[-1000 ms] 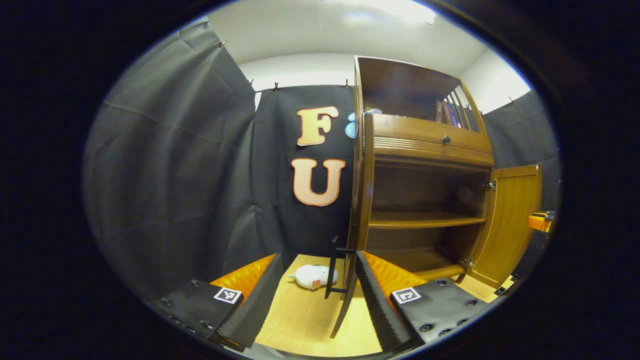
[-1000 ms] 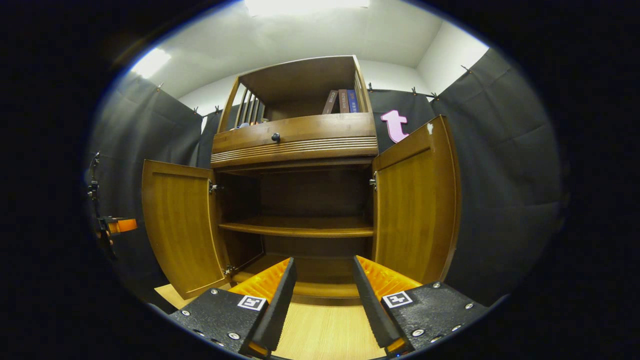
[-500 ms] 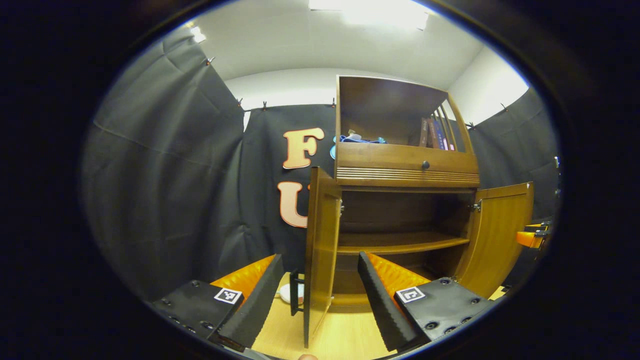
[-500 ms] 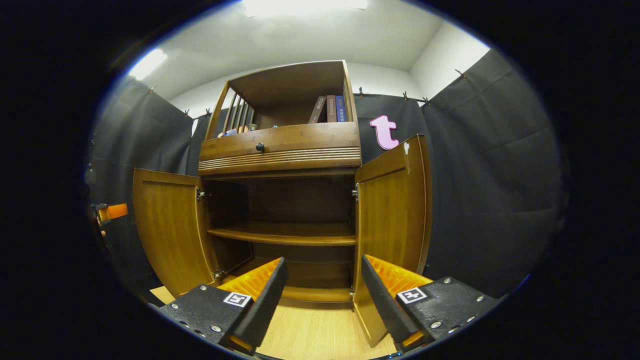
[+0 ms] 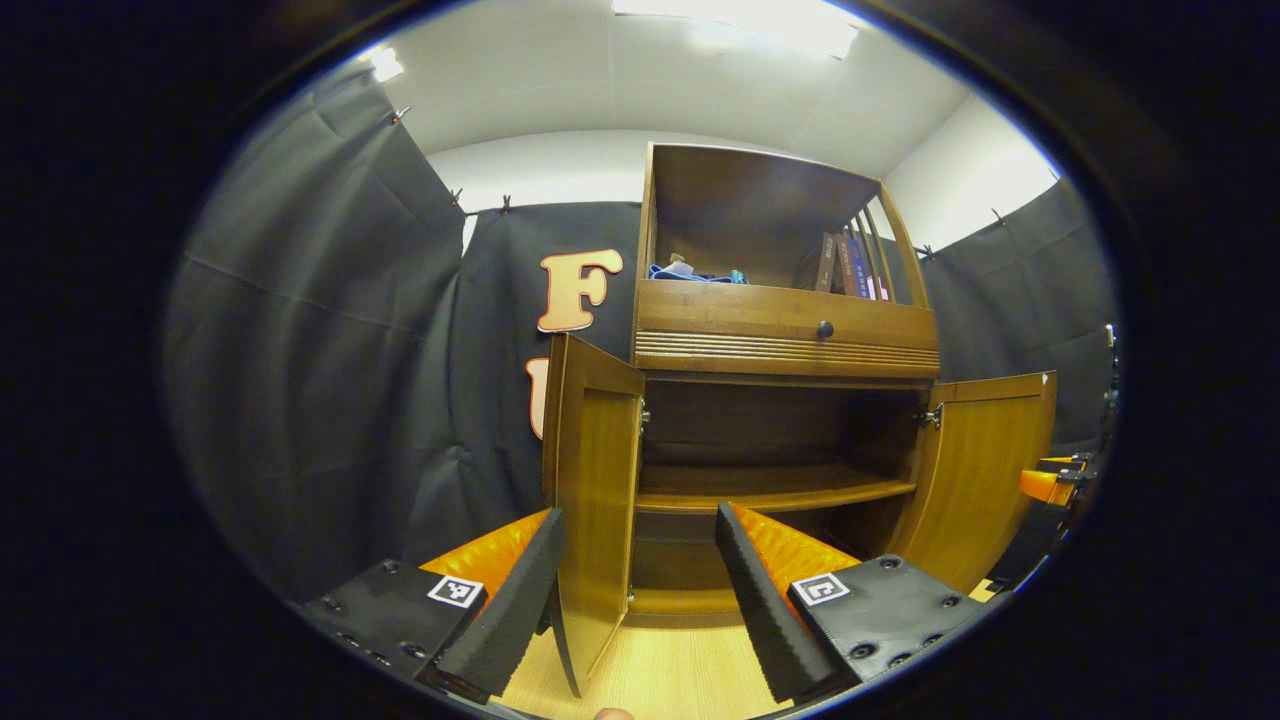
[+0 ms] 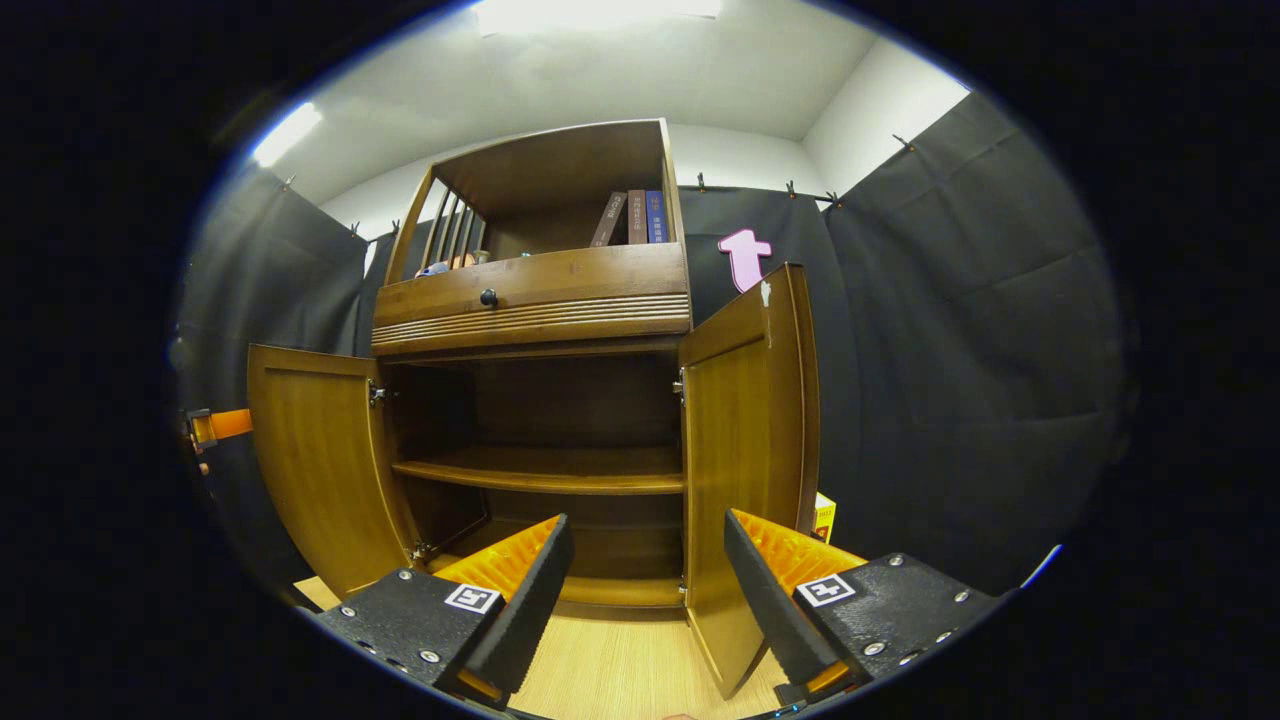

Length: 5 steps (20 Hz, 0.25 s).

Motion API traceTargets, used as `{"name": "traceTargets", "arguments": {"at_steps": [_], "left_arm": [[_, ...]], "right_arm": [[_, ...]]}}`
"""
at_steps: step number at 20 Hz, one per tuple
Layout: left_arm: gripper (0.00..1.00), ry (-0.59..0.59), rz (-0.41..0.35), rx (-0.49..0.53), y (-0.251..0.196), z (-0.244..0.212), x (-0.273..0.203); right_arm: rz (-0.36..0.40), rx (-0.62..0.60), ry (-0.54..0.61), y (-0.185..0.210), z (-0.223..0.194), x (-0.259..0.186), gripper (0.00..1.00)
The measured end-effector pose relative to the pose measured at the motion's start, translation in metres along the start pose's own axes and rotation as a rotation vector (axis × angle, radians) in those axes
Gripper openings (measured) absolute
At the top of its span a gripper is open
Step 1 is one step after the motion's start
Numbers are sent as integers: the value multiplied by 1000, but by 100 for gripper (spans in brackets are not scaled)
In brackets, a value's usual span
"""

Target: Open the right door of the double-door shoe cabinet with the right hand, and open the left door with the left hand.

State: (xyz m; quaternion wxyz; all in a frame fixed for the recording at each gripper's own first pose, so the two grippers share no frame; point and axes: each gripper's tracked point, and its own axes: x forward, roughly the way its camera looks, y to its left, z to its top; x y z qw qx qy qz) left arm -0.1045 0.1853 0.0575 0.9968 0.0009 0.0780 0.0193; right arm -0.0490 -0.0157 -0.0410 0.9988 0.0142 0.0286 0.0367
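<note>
Left gripper (image 5: 635, 560): fingers spread wide, nothing between them. Right gripper (image 6: 645, 565): likewise wide and empty. Beyond them, over the light wood floor (image 6: 620, 670), the shoe cabinet (image 6: 530, 300) stands with both doors swung outward: left door (image 5: 590, 500) and right door (image 6: 745, 460) stand well clear of the opening, bare shelf (image 6: 545, 468) exposed. Judged: both doors are rigid hinged wooden panels, swinging lightly; the free vertical edge is the sound place to grip. Books (image 6: 630, 218) sit on top.
</note>
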Motion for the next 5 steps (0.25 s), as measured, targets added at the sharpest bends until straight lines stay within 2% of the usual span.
{"name": "traceTargets", "arguments": {"at_steps": [3, 5], "left_arm": [[94, 13, -6, 4, -3, -5, 5], [98, 16, -11, 6, -5, -5, 7]], "right_arm": [[0, -7, -4, -1, 1, 2, 92], [5, -7, -2, 0, -1, 4, 92]]}}
